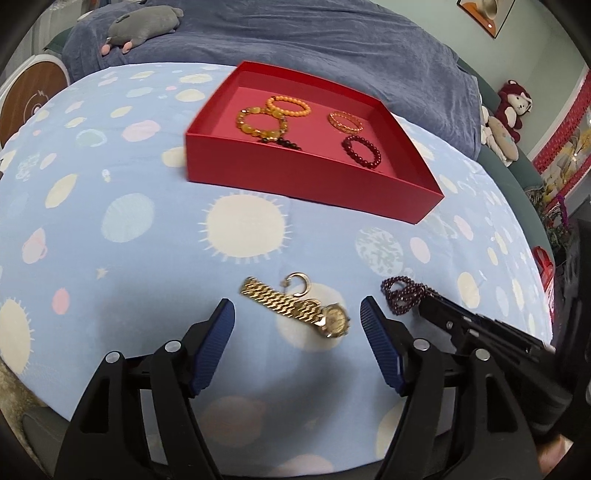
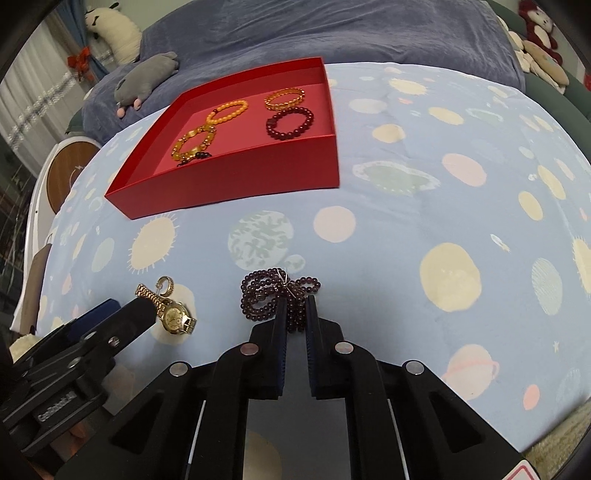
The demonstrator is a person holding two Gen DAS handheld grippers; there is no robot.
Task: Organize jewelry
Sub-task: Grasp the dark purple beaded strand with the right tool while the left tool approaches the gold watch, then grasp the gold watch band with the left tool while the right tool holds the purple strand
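A red tray (image 1: 306,186) (image 2: 236,177) on the blue patterned cloth holds several bead bracelets, among them a dark red one (image 1: 362,151) (image 2: 290,123) and an orange one (image 1: 288,105) (image 2: 227,112). A gold watch (image 1: 295,306) (image 2: 170,312) lies on the cloth with a small silver ring (image 1: 300,283) (image 2: 166,285) beside it. My left gripper (image 1: 297,314) is open, its fingers on either side of the watch. My right gripper (image 2: 295,304) (image 1: 424,304) is shut on a purple bead string (image 2: 275,291) (image 1: 400,293) that rests on the cloth.
The blue cloth (image 1: 110,221) with planet print covers a rounded surface. Behind it lies a dark blue blanket (image 1: 295,33) with a grey plush toy (image 1: 144,26) (image 2: 146,79). More plush toys (image 1: 511,110) sit at the far right. A round wooden object (image 1: 31,99) stands at left.
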